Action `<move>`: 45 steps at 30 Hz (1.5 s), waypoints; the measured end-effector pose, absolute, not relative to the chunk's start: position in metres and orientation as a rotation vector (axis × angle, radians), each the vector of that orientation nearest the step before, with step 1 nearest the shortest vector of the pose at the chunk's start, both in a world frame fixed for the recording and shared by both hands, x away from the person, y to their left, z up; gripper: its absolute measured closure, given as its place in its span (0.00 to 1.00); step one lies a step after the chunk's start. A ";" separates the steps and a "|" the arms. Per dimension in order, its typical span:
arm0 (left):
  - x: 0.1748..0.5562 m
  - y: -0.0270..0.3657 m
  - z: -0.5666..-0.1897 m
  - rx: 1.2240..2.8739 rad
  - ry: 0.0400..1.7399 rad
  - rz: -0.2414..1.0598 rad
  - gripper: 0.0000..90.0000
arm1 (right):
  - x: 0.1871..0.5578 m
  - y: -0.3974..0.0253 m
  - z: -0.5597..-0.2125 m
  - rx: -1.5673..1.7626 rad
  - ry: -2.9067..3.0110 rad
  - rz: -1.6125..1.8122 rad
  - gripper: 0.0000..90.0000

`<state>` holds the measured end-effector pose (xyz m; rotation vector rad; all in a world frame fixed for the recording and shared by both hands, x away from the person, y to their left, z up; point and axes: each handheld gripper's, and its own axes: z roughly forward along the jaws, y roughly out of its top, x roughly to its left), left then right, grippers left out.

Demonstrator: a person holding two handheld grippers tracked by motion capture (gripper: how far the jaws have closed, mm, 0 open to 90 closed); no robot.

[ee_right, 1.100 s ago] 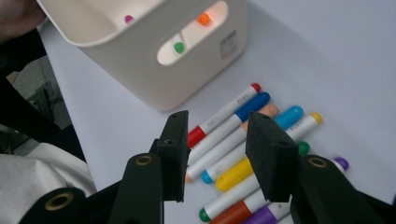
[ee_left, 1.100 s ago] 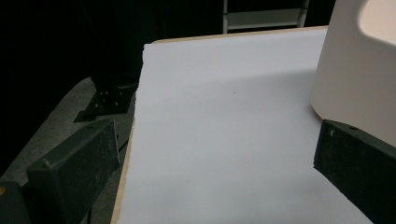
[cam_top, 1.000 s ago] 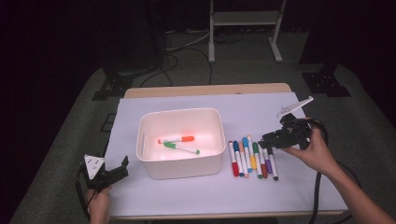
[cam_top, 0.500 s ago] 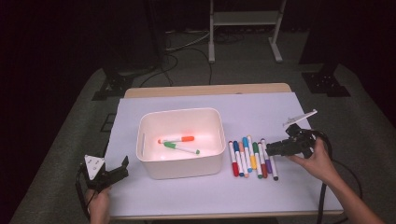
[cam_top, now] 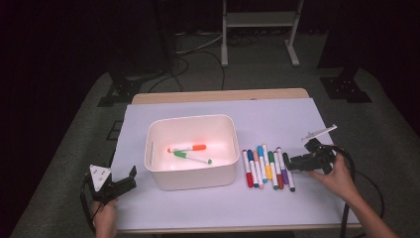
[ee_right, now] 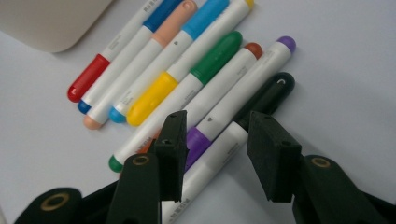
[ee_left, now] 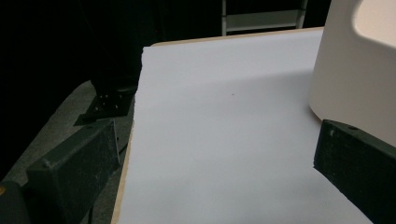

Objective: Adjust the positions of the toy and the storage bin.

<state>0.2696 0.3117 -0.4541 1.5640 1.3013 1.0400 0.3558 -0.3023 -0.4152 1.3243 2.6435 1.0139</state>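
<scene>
Right gripper [ee_right: 215, 154] jaws apparently straddle 2 markers [ee_right: 233, 126].

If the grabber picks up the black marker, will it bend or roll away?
The black marker looks like hard plastic, so it probably stays stiff. Its round barrel could roll if nudged, though the purple marker beside it may stop it. It seems small and light, and the right gripper stands open around it.
</scene>
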 end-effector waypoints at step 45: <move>0.270 0.312 -0.454 1.564 1.299 1.036 0.00 | 0.346 -0.323 -0.428 1.472 2.537 0.898 0.84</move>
